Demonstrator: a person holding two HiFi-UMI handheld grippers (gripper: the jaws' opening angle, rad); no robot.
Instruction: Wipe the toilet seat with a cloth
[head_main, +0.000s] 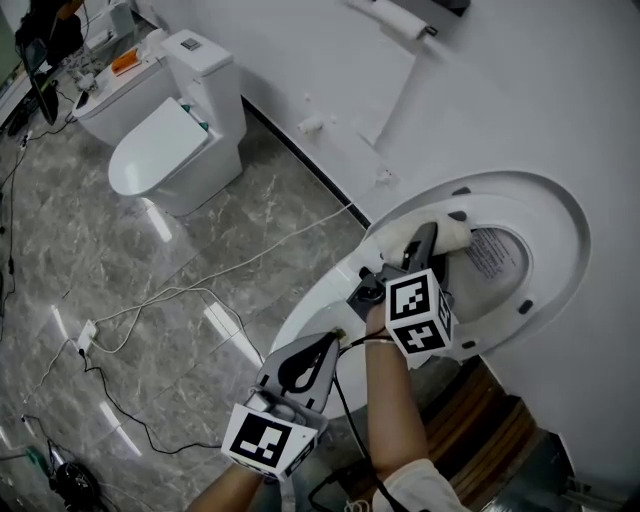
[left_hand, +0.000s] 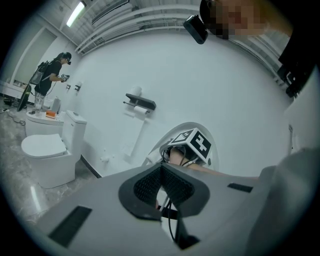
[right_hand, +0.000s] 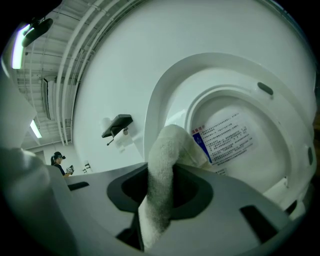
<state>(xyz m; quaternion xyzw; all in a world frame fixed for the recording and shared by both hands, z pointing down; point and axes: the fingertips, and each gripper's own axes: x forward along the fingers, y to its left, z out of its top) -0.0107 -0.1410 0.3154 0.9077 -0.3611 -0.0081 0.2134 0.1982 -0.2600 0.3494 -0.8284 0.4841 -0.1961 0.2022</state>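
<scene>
The toilet's raised seat (head_main: 560, 225) and its lid with a printed label (right_hand: 230, 135) stand upright against the white wall. My right gripper (head_main: 425, 242) is shut on a white cloth (head_main: 445, 232) and holds it against the lower left of the raised seat ring (right_hand: 167, 90). In the right gripper view the cloth (right_hand: 162, 165) runs between the jaws and folds over toward the label. My left gripper (head_main: 318, 355) is lower and nearer to me, with its jaws together and nothing in them. The left gripper view looks past its jaws (left_hand: 161, 187) at the right gripper's marker cube (left_hand: 194, 142).
A second white toilet (head_main: 170, 140) stands at the far left on the marble floor. White and black cables (head_main: 200, 290) trail across the floor. A paper roll holder (left_hand: 140, 104) is fixed to the wall. A person (left_hand: 52, 75) stands far off by a counter.
</scene>
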